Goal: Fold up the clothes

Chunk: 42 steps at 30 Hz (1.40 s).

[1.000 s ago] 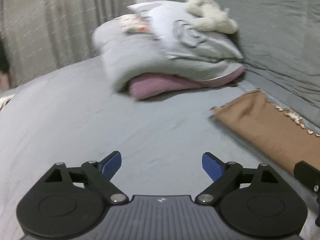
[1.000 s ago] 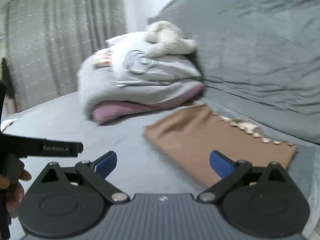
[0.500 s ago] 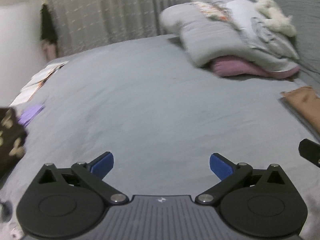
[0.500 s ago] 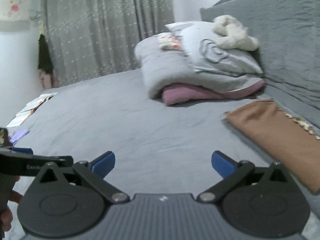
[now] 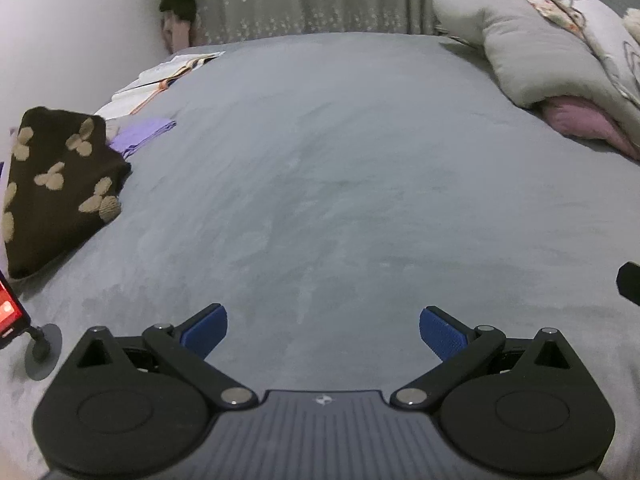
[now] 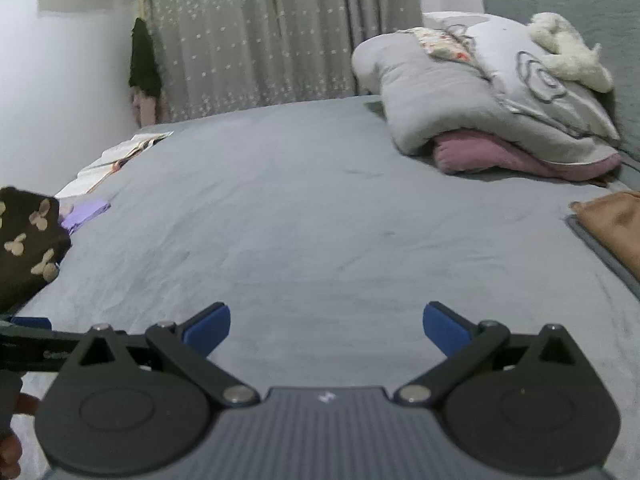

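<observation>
A dark brown garment with tan butterfly shapes [image 5: 56,184] lies crumpled at the left edge of the grey bed; it also shows in the right wrist view [image 6: 24,240]. A folded tan garment [image 6: 612,228] lies at the right edge. My left gripper [image 5: 323,332] is open and empty above bare sheet, to the right of the brown garment. My right gripper [image 6: 326,330] is open and empty above the middle of the bed. The left gripper's body shows at the left in the right wrist view [image 6: 28,352].
A pile of grey and pink bedding [image 6: 492,120] with a white plush toy [image 6: 568,52] sits at the back right. A lilac cloth [image 5: 140,138] and open papers [image 5: 160,76] lie at the back left. A phone on a small stand [image 5: 16,320] stands at the near left.
Both grippers have swung to the left. The bedding pile and tan garment slid to the right of both views, and the brown butterfly garment came into view at the left. Both stayed open.
</observation>
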Tool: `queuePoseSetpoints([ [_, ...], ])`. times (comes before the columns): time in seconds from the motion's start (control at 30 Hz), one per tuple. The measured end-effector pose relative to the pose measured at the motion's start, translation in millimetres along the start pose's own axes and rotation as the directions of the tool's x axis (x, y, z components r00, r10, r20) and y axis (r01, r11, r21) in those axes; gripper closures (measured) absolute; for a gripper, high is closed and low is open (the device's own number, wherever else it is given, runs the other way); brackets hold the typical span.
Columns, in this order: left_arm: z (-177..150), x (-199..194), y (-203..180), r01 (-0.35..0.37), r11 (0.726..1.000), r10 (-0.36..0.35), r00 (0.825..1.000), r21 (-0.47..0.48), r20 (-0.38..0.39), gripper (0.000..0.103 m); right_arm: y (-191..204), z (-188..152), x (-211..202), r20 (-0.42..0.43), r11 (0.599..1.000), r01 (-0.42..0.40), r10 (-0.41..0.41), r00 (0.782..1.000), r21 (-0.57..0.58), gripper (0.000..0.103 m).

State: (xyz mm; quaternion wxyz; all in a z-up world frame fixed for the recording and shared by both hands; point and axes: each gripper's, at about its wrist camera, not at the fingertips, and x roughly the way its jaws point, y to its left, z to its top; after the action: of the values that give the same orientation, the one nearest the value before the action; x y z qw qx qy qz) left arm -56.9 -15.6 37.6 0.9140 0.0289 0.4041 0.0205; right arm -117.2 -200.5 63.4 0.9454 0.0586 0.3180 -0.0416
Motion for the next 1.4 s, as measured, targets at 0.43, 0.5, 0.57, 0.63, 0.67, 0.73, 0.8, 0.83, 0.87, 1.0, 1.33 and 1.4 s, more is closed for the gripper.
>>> queuePoseSetpoints([
  [0.43, 3.9, 79.3, -6.0, -0.013, 1.000, 0.015, 0.998, -0.026, 0.059, 0.000, -12.5, -16.0, 98.2, -0.074, 0.993, 0.121, -0.120, 0.990, 0.010, 0.000],
  [0.5, 4.8, 87.1, -13.1, -0.028, 1.000, 0.027, 0.996, 0.001, 0.079, 0.000, -15.0, -16.5, 107.3, -0.076, 0.990, 0.141, -0.142, 0.987, -0.008, 0.000],
  [0.57, 4.2, 95.8, -19.8, -0.031, 0.999, 0.030, 0.996, 0.018, 0.088, 0.000, -16.4, -17.0, 112.9, -0.078, 0.990, 0.143, -0.144, 0.987, -0.016, 0.000],
  [0.63, 3.3, 103.8, -21.5, -0.026, 1.000, 0.024, 0.995, 0.018, 0.097, 0.000, -17.1, -18.8, 117.7, -0.081, 0.990, 0.139, -0.140, 0.987, -0.024, 0.000],
  [0.67, 2.5, 105.6, -21.9, -0.023, 1.000, 0.021, 0.994, 0.016, 0.105, 0.000, -17.8, -20.8, 120.2, -0.080, 0.990, 0.135, -0.137, 0.987, -0.025, 0.000],
  [0.73, 2.7, 108.8, -20.9, -0.016, 1.000, 0.014, 0.993, 0.014, 0.116, 0.000, -19.5, -24.1, 125.0, -0.080, 0.991, 0.131, -0.133, 0.988, -0.025, 0.000],
  [0.8, 0.8, 112.1, -20.2, -0.003, 1.000, 0.000, 0.991, 0.017, 0.134, 0.000, -22.0, -29.9, 129.4, -0.073, 0.991, 0.130, -0.131, 0.989, -0.016, 0.000],
  [0.83, 0.2, 113.1, -19.5, 0.002, 1.000, -0.004, 0.991, 0.013, 0.136, 0.000, -22.3, -31.1, 130.1, -0.066, 0.991, 0.130, -0.131, 0.989, -0.014, 0.000],
  [0.87, -0.3, 114.0, -18.7, 0.006, 1.000, -0.007, 0.991, 0.007, 0.136, 0.000, -22.5, -31.9, 130.4, -0.062, 0.991, 0.130, -0.131, 0.989, -0.014, 0.000],
  [1.0, -1.6, 116.0, -17.3, 0.016, 1.000, -0.015, 0.990, -0.010, 0.143, 0.000, -23.9, -34.8, 131.9, -0.049, 0.992, 0.128, -0.128, 0.991, -0.012, 0.000],
  [1.33, -4.9, 117.9, -12.6, 0.047, 0.998, -0.040, 0.988, -0.043, 0.148, 0.000, -26.3, -34.4, 136.5, -0.034, 0.991, 0.135, -0.136, 0.990, -0.024, 0.000],
  [1.4, -4.8, 118.3, -12.0, 0.051, 0.998, -0.044, 0.988, -0.047, 0.147, 0.000, -26.9, -34.4, 136.9, -0.033, 0.991, 0.134, -0.135, 0.990, -0.023, 0.000],
])
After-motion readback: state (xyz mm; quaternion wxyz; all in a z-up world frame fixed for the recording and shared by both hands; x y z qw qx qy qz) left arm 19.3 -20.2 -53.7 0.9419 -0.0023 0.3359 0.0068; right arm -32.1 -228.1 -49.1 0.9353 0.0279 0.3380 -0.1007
